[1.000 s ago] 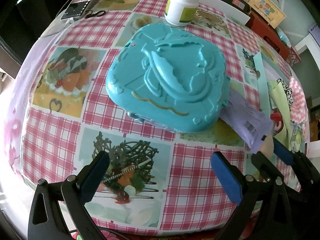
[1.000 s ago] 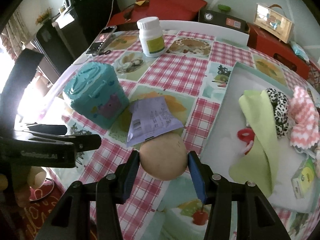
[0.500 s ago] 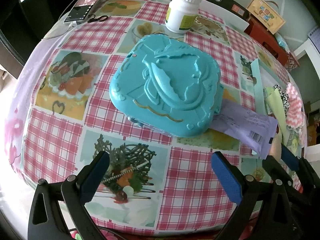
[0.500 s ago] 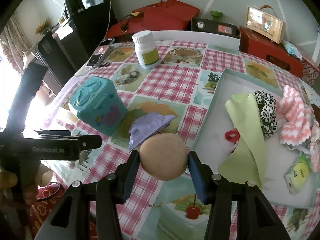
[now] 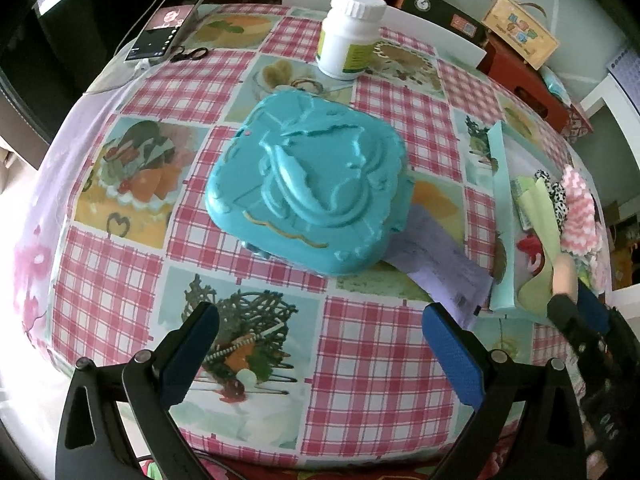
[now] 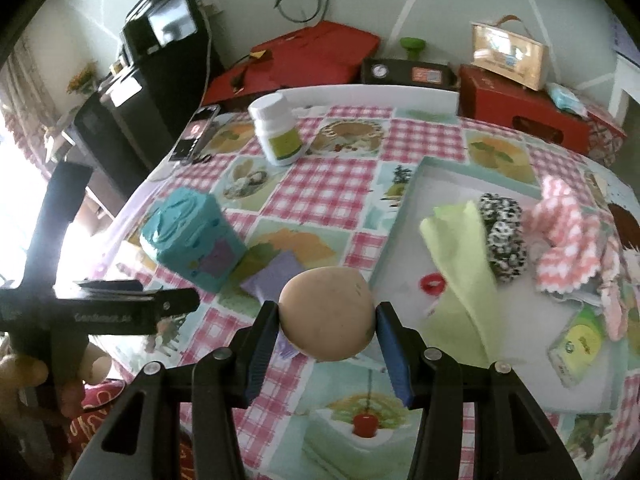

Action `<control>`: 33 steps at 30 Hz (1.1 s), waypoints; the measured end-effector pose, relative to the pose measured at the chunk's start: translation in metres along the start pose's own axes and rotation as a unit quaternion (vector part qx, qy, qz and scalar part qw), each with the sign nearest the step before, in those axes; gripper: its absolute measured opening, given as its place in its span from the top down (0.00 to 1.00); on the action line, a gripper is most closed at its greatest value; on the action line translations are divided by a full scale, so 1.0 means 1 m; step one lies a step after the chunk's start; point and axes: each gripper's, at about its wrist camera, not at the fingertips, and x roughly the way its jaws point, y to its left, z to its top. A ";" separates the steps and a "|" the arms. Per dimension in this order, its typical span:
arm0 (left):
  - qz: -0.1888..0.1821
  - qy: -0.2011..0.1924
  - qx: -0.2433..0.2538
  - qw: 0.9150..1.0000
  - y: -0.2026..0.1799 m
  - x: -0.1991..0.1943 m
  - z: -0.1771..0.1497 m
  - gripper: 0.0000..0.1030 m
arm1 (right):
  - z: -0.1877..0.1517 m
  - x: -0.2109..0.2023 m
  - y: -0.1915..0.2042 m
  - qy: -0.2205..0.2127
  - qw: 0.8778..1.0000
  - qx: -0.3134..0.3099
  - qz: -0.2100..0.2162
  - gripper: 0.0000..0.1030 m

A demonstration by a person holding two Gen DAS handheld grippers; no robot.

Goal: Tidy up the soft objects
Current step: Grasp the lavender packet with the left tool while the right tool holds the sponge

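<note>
My right gripper (image 6: 326,320) is shut on a tan soft ball (image 6: 326,312) and holds it above the table, just left of the shallow teal tray (image 6: 404,216). The tray holds a green cloth (image 6: 460,256), a black-and-white scrunchie (image 6: 502,236), a pink-and-white cloth (image 6: 568,240) and a small red ring (image 6: 432,283). My left gripper (image 5: 320,344) is open and empty over the checked tablecloth, in front of a teal plastic box (image 5: 308,188). The ball also shows at the right edge of the left wrist view (image 5: 564,276).
A purple paper (image 5: 436,264) lies between the teal box and the tray. A white pill bottle (image 5: 350,34), a phone (image 5: 166,30) and small scissors (image 5: 188,54) sit at the table's far side. Red boxes (image 6: 520,108) stand behind the table.
My right gripper has lifted the ball off the purple paper and moved it up and toward the tray. My left gripper has stayed open and drawn back a little.
</note>
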 end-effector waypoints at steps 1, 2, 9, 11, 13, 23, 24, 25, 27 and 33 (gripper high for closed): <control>0.000 0.000 0.002 1.000 -0.002 -0.001 -0.001 0.02 | 0.000 -0.001 -0.004 -0.002 1.000 0.006 -0.004 0.49; -0.001 0.000 0.004 1.000 -0.004 -0.001 -0.001 0.02 | 0.001 -0.002 -0.007 -0.003 1.000 0.009 -0.009 0.49; -0.013 0.001 0.025 1.000 -0.037 -0.002 -0.003 0.02 | 0.001 -0.004 -0.028 -0.011 0.999 0.033 -0.041 0.49; -0.021 0.005 0.028 0.999 -0.046 -0.001 -0.003 0.02 | 0.001 -0.005 -0.035 -0.012 0.998 0.041 -0.049 0.49; -0.034 0.010 0.029 0.999 -0.056 0.002 -0.002 0.02 | 0.000 -0.005 -0.042 -0.014 0.997 0.051 -0.052 0.49; -0.012 0.009 -0.038 0.999 -0.076 0.029 0.019 0.02 | -0.001 -0.015 -0.059 -0.031 0.995 0.081 -0.057 0.49; -0.006 0.007 -0.040 0.999 -0.078 0.032 0.021 0.02 | -0.001 -0.015 -0.060 -0.032 0.995 0.082 -0.057 0.49; 0.002 0.009 -0.042 0.999 -0.080 0.036 0.023 0.02 | -0.002 -0.016 -0.061 -0.032 0.994 0.083 -0.057 0.49; 0.010 0.009 -0.045 0.999 -0.083 0.042 0.026 0.02 | -0.002 -0.016 -0.062 -0.034 0.994 0.084 -0.057 0.49; 0.042 0.005 -0.040 0.998 -0.088 0.058 0.032 0.02 | -0.002 -0.018 -0.064 -0.037 0.994 0.087 -0.057 0.49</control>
